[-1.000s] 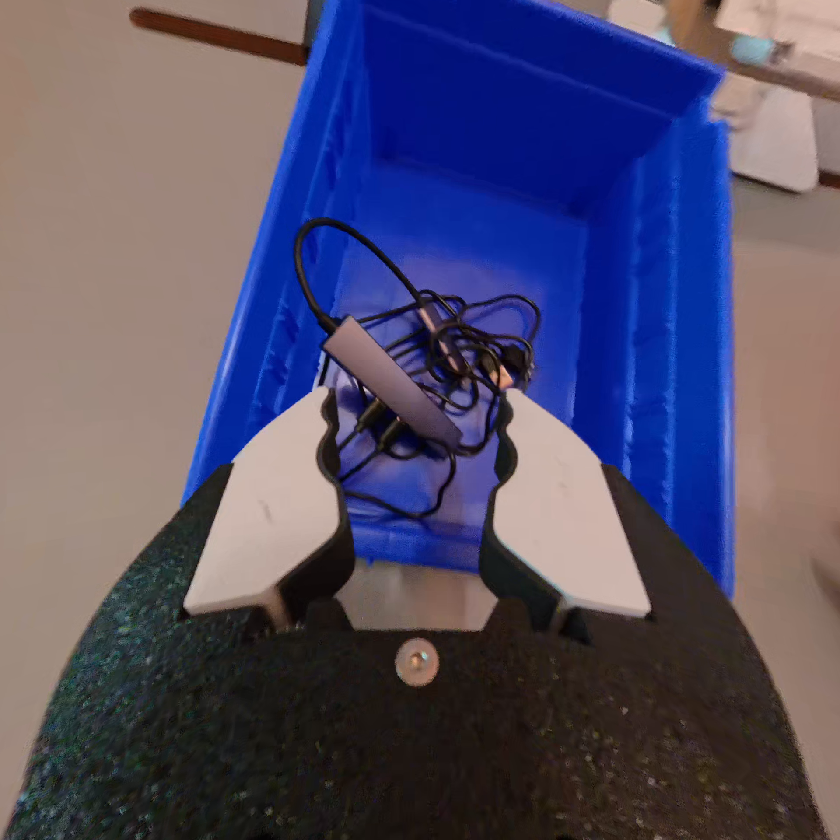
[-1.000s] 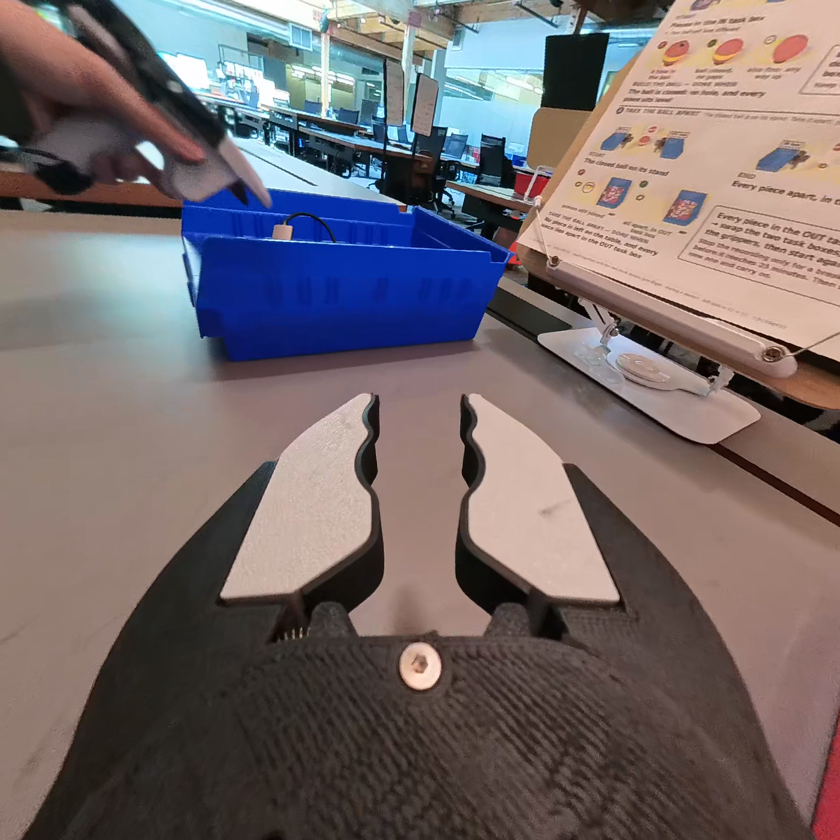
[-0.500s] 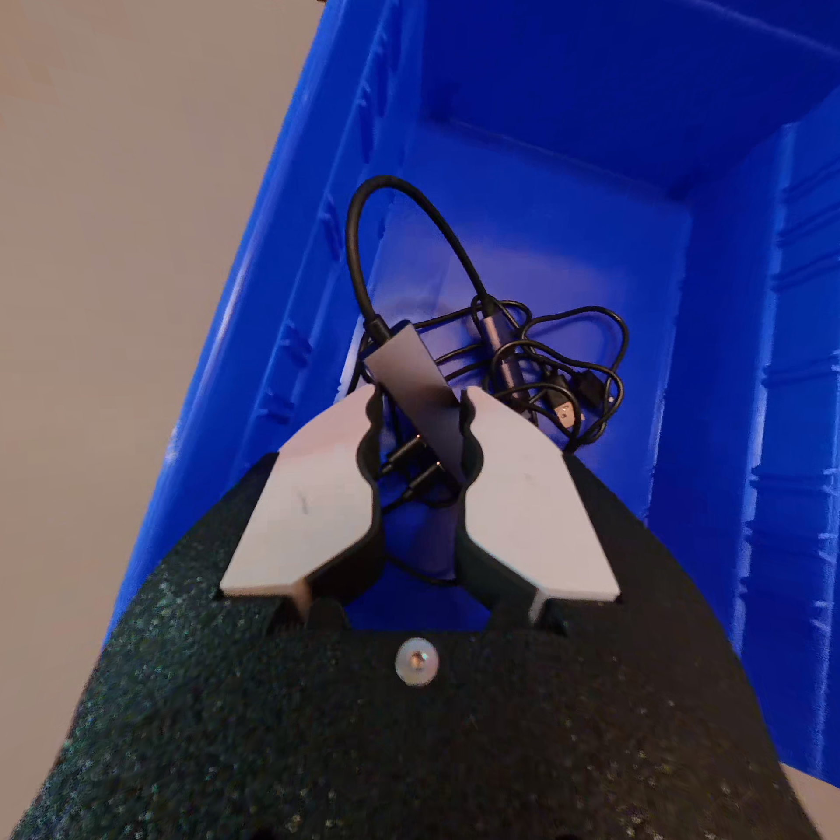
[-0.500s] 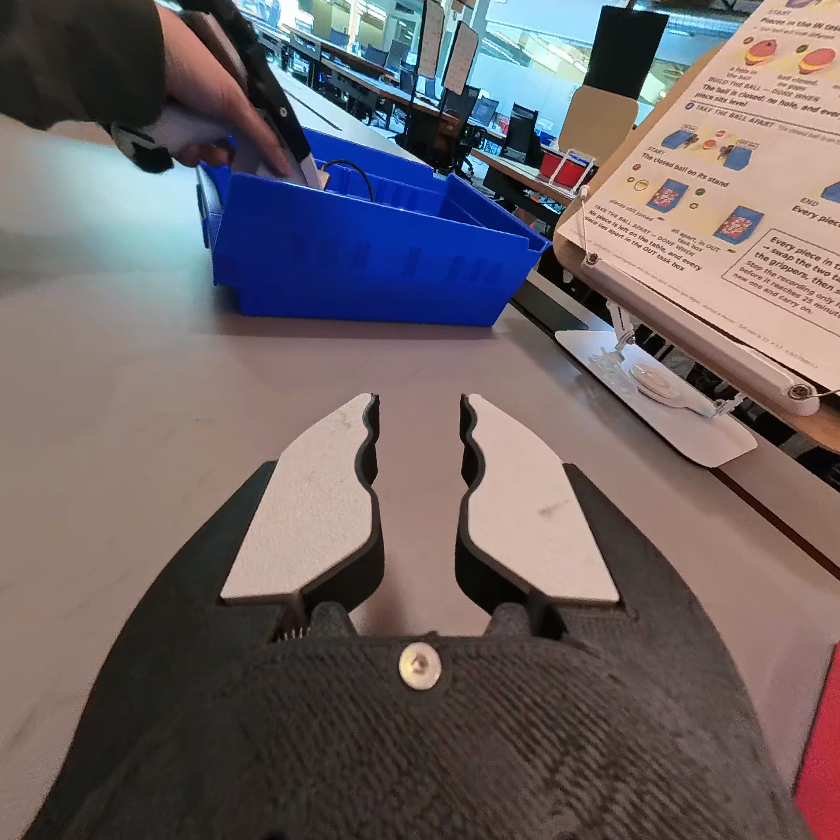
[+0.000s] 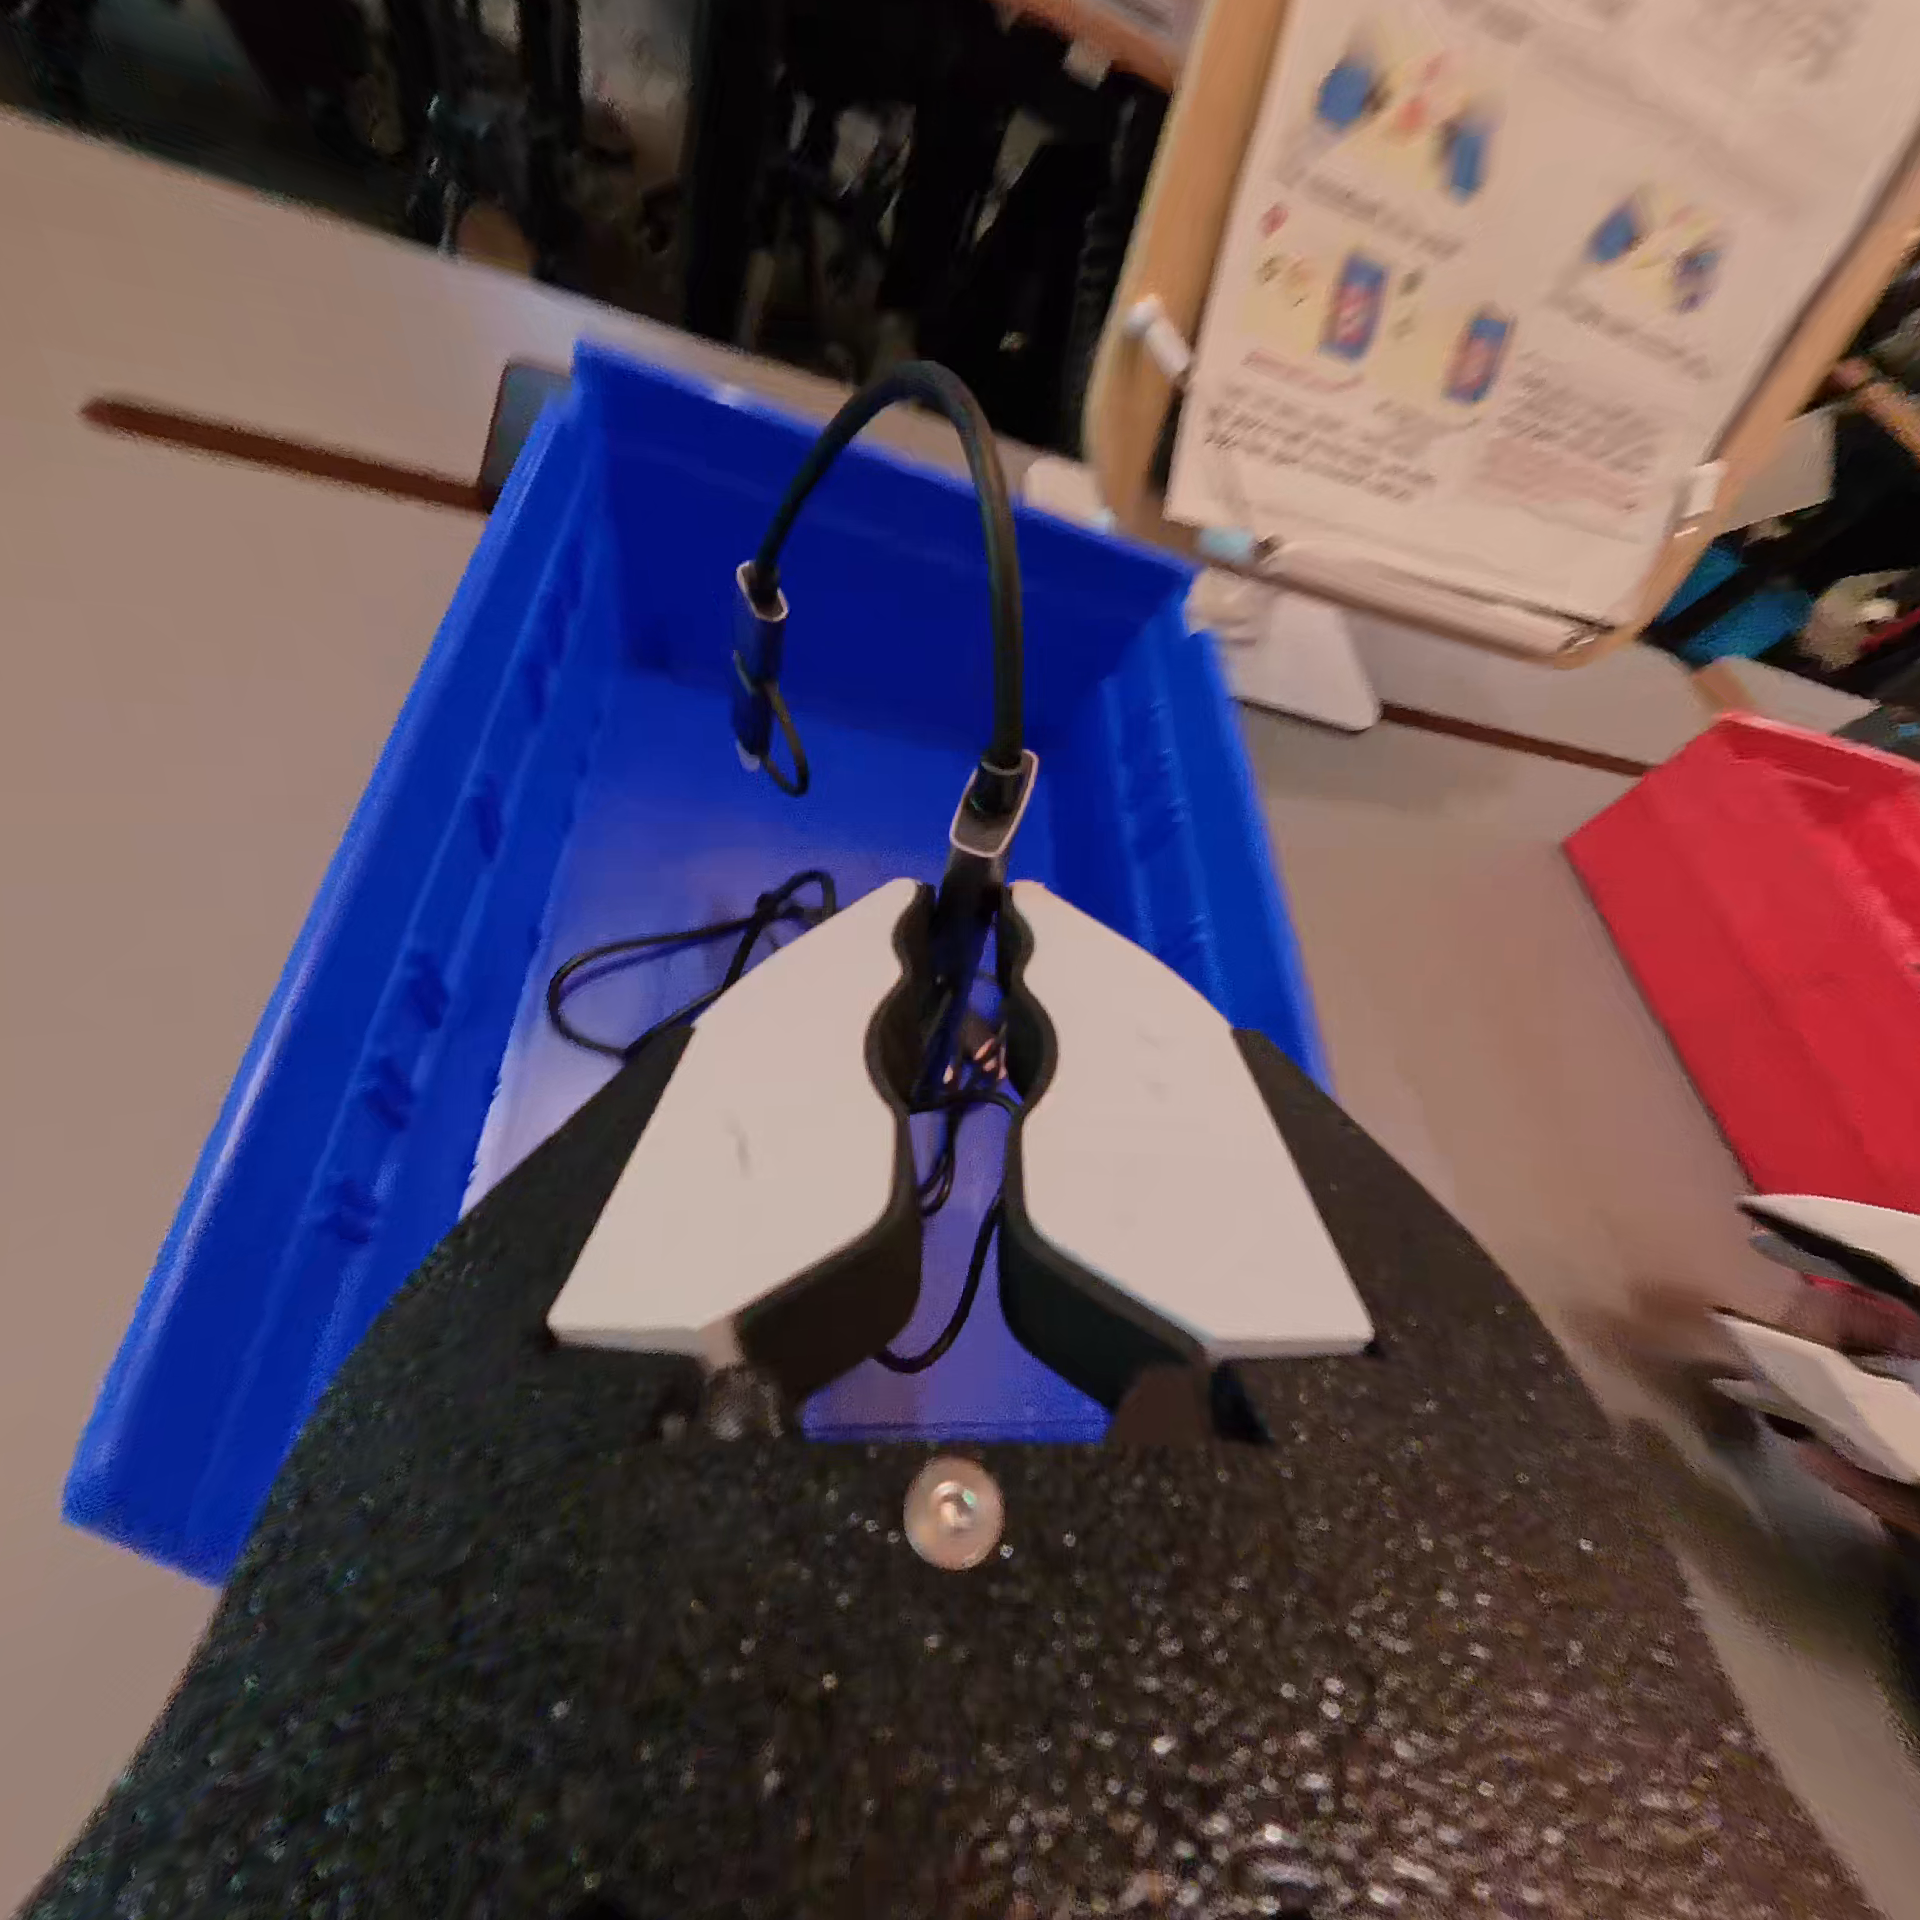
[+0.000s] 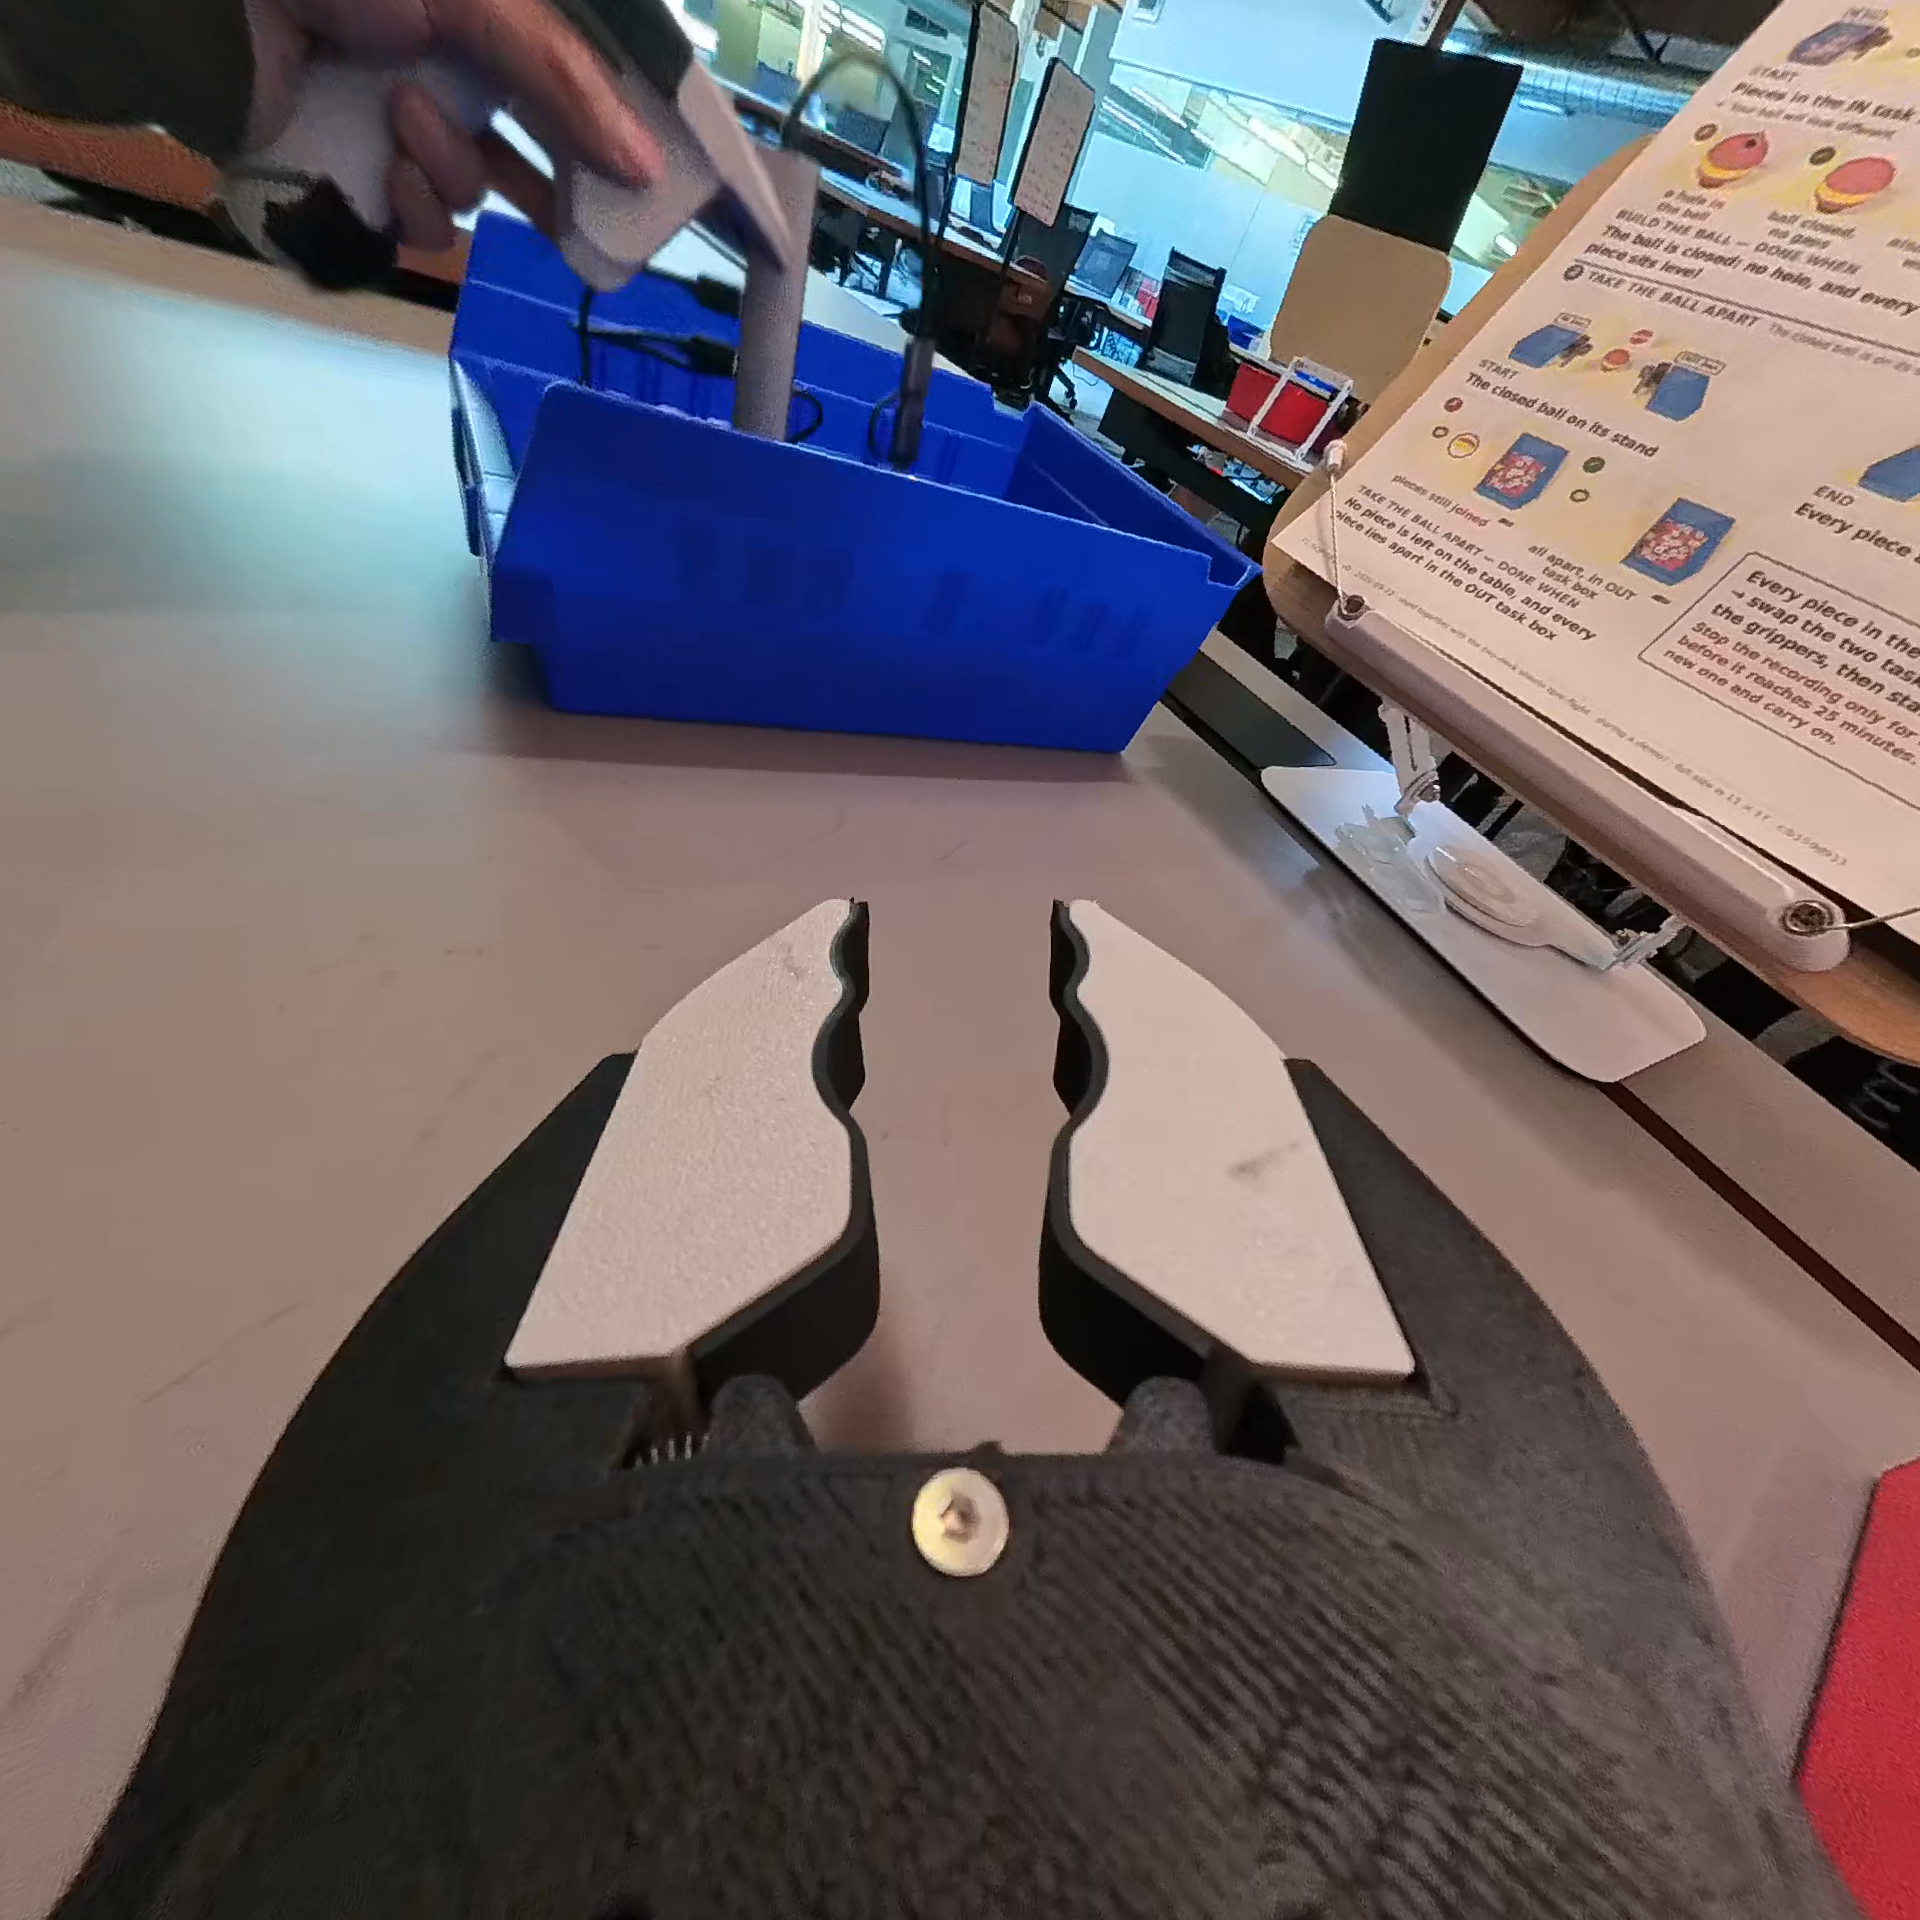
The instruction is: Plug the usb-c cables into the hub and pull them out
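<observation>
Left gripper point(image 5: 961, 904) above blue bin point(image 5: 436, 935), fingers closed on grey hub point(image 5: 987, 831), held upright. Hub's thick black cable point(image 5: 935, 416) arches up, its plug point(image 5: 758, 644) dangling over bin. Thin black usb-c cables point(image 5: 675, 956) lie on bin floor. Right gripper point(image 6: 956, 925) low over grey worktop point(image 6: 312, 883), fingers apart, empty. Instruction sheet point(image 6: 1714, 416) on stand at right.

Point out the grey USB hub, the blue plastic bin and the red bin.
grey USB hub point(image 5: 982, 831): left wrist view, exposed upper end.
blue plastic bin point(image 6: 831, 613): right wrist view, near outer wall.
red bin point(image 5: 1766, 935): left wrist view, sloped side wall.
</observation>
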Demonstrator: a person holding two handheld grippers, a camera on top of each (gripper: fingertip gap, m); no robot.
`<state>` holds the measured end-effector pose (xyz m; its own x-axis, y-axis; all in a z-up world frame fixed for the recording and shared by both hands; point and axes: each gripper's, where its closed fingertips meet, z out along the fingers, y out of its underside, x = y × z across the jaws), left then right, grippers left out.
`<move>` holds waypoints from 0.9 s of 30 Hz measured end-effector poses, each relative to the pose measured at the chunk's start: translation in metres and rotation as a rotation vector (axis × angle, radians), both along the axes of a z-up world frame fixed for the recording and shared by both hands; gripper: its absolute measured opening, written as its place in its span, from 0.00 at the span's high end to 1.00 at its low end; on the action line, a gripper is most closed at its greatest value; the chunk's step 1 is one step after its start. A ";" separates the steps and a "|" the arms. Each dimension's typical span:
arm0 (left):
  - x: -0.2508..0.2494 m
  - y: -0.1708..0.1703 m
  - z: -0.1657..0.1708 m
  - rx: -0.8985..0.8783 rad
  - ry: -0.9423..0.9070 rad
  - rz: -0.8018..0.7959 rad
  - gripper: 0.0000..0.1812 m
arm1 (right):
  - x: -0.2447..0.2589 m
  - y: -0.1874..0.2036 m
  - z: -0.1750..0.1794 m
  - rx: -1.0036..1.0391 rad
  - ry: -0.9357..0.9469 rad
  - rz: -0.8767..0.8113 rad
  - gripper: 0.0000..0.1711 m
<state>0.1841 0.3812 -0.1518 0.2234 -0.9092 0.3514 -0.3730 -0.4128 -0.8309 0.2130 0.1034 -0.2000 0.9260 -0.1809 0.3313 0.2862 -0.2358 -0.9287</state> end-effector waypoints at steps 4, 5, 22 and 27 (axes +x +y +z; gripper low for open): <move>-0.002 -0.021 0.053 -0.020 -0.188 -0.035 0.94 | 0.000 0.000 0.003 0.026 -0.008 -0.009 0.80; -0.004 -0.029 0.068 -0.030 -0.242 -0.045 0.94 | -0.001 0.000 0.009 0.066 0.004 -0.005 0.80; -0.086 -0.209 0.375 0.026 -0.984 -0.443 0.95 | -0.009 -0.012 0.054 0.324 -0.074 0.003 0.74; -0.094 -0.235 0.394 -0.019 -1.017 -0.496 0.95 | -0.008 -0.022 0.068 0.419 -0.029 0.016 0.75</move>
